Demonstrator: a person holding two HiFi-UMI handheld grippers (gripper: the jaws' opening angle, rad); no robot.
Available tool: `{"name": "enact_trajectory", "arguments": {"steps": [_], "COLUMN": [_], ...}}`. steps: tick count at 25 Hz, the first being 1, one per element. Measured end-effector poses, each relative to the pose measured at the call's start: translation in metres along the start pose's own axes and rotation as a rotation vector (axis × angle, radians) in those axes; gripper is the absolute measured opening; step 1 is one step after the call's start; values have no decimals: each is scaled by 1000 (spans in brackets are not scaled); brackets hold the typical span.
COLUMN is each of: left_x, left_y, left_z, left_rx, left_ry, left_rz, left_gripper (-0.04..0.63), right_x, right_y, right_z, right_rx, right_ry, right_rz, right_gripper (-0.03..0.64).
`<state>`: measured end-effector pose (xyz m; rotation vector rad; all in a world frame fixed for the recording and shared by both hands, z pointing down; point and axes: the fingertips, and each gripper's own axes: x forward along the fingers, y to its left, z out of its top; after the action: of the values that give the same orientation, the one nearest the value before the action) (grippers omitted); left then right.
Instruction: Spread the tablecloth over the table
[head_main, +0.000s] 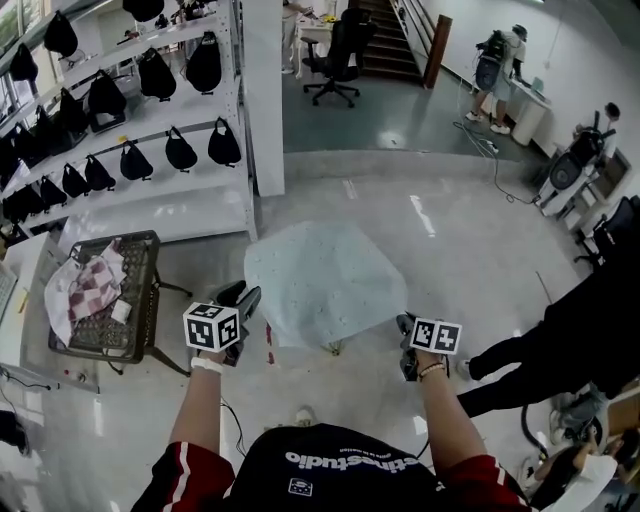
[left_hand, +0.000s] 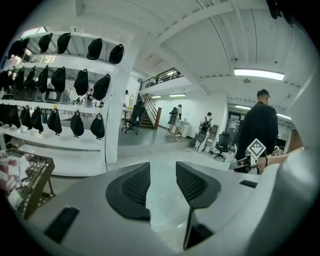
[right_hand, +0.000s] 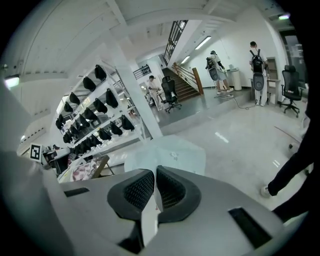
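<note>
Grip on the right only

Pale tablecloth (head_main: 325, 283) lies draped over the worktop it hides, just ahead of me; my right gripper (right_hand: 155, 172) has its jaws closed on the cloth's near edge; my left gripper (left_hand: 163, 172) shows jaws wide apart, gripping nothing.

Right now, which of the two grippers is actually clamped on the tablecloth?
The right gripper: its jaws are closed together, pinching the pale blue tablecloth between the pads. The left gripper has its jaws standing apart, gripping nothing.
</note>
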<state>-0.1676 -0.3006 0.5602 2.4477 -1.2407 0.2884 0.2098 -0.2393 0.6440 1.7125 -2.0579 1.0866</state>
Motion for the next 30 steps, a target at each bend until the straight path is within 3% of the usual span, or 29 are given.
{"name": "enact_trajectory", "arguments": {"steps": [11,22,30], "left_x": [39,65,43], "left_y": [-36,-98,-98], "left_z": [6,23,30], "left_rx": [5,27,-11], "left_ry": [27,10,-37], "left_rz": [-79,-154,-107], "left_gripper": [170,170,170], "right_x": [-20,-69,-78], "right_y": [-19,-50,-35], "right_z": [-46,-21,13], "right_rx": [-194,-118,-114], "right_ry": [144,12,-86], "right_rz": [-86,-99,-57], "right_gripper": [83,83,83]}}
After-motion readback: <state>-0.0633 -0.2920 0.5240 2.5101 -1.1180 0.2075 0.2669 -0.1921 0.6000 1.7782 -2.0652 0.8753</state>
